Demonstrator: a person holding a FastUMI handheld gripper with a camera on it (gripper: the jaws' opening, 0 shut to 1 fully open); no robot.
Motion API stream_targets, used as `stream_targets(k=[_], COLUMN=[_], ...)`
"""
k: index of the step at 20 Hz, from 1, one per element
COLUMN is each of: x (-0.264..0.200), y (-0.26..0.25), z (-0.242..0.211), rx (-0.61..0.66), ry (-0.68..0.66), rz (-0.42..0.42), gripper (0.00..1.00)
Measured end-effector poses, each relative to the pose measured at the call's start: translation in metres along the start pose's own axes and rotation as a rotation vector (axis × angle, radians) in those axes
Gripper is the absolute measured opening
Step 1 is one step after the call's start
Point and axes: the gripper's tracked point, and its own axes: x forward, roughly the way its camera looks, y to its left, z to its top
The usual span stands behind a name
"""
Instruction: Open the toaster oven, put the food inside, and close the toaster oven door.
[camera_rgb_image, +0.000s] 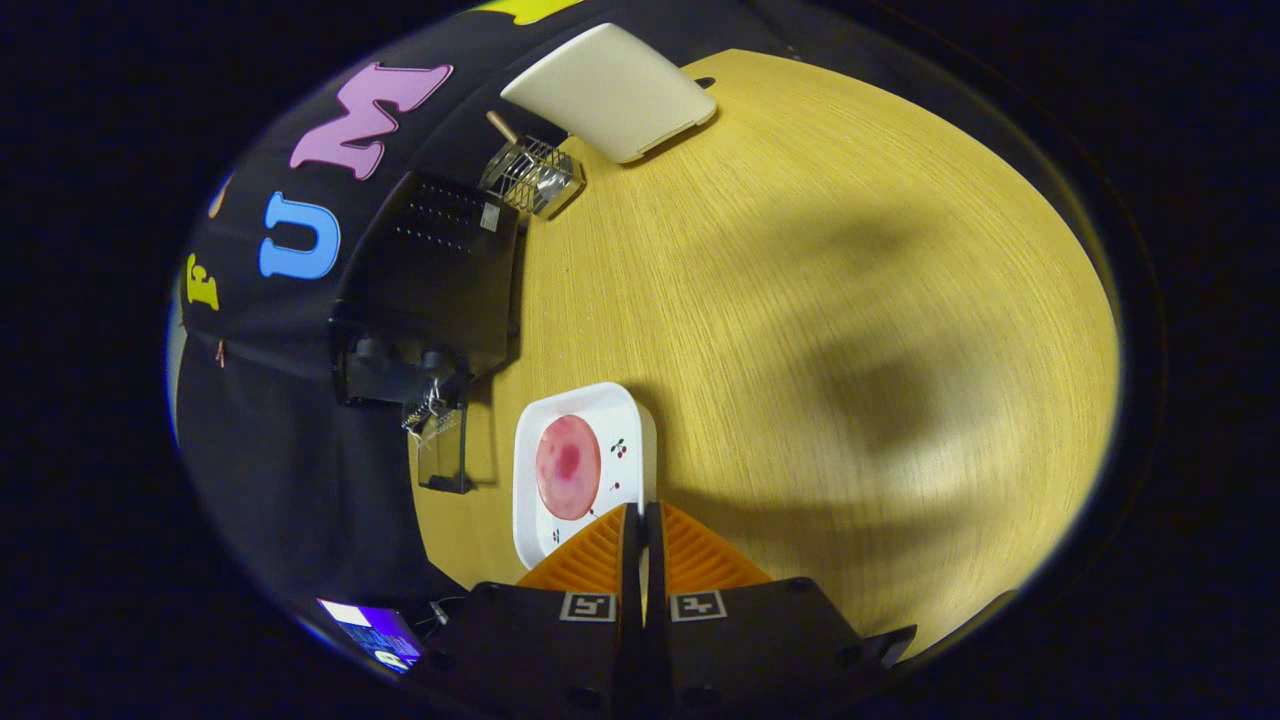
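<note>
1. the tool is nearest, its two orange fingers drawn together with only a thin slit between them and nothing held. it hangs over the near part of the worktop, tips right at the near right edge of the plate.

2. just ahead of the fingers, slightly left, the white square plate lies flat on the worktop with the food on it, a flat pink round disc near the plate's middle. whether it is real or a model i cannot tell.

3. handling, as a judgement: the disc looks thin, light and probably soft or slick, so pinching it flat off the plate would be awkward. the plate looks stiff, glazed and breakable, and its raised rim is the better hold. i would take the rim on the near right side, fingers opened wide first, one above and one below the lip, and keep it level so the disc does not slide.

4. farther and left, the oven stands at the left edge of the worktop against the dark cloth, a black box. its glass door appears to hang open towards the plate, though the dark makes this uncertain.

5. farther still, a small wire rack with a wooden handle sits beyond the oven.

6. farthest, a pale board rests at the far edge.
</note>
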Motion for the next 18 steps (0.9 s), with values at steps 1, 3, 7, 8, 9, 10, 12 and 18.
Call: stream_targets(k=[1, 3, 7, 8, 9, 10, 12, 18], x=[-0.005, -0.014, -0.027, -0.031, -0.034, -0.036, -0.042, -0.043], y=[0.004, 0.011, 0.026, 0.033, 0.04, 0.048, 0.063, 0.118], z=[0.001, 0.002, 0.001, 0.0, -0.002, -0.003, -0.007, -0.028], rx=[0.025, 0.065, 0.094, 0.093, 0.09, 0.085, 0.082, 0.066], ry=[-0.003, -0.012, -0.022, -0.024, -0.021, -0.023, -0.033, -0.064], rz=[0.014, 0.039, 0.062, 0.065, 0.073, 0.082, 0.099, 0.136], gripper=[0.05, 0.05, 0.05, 0.05, 0.05, 0.05, 0.05, 0.05])
